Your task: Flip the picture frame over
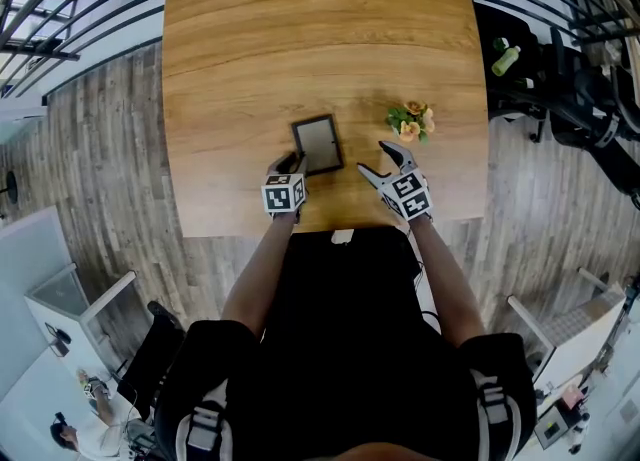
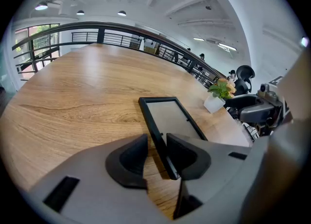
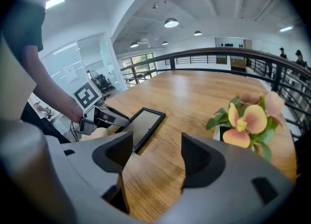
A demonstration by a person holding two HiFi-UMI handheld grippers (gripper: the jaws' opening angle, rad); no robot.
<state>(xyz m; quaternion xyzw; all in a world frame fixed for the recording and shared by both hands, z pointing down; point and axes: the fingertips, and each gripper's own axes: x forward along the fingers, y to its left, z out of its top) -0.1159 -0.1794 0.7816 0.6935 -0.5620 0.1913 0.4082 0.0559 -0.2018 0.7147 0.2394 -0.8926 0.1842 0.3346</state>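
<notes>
A small black picture frame (image 1: 317,144) lies flat on the wooden table (image 1: 300,29), its grey panel facing up. My left gripper (image 1: 293,161) is at the frame's near left corner. In the left gripper view the frame's (image 2: 172,116) left rail runs between the jaws of the left gripper (image 2: 156,143); the right pad lies against it and a thin gap shows at the left pad. My right gripper (image 1: 375,157) hangs open over bare wood to the right of the frame (image 3: 143,123). Nothing sits between the jaws of the right gripper (image 3: 156,145).
A small white pot of orange flowers (image 1: 411,121) stands just right of the frame, close to the right gripper (image 3: 248,121). The table's near edge runs just behind both grippers. A green bottle (image 1: 506,59) and chairs stand off the table at right.
</notes>
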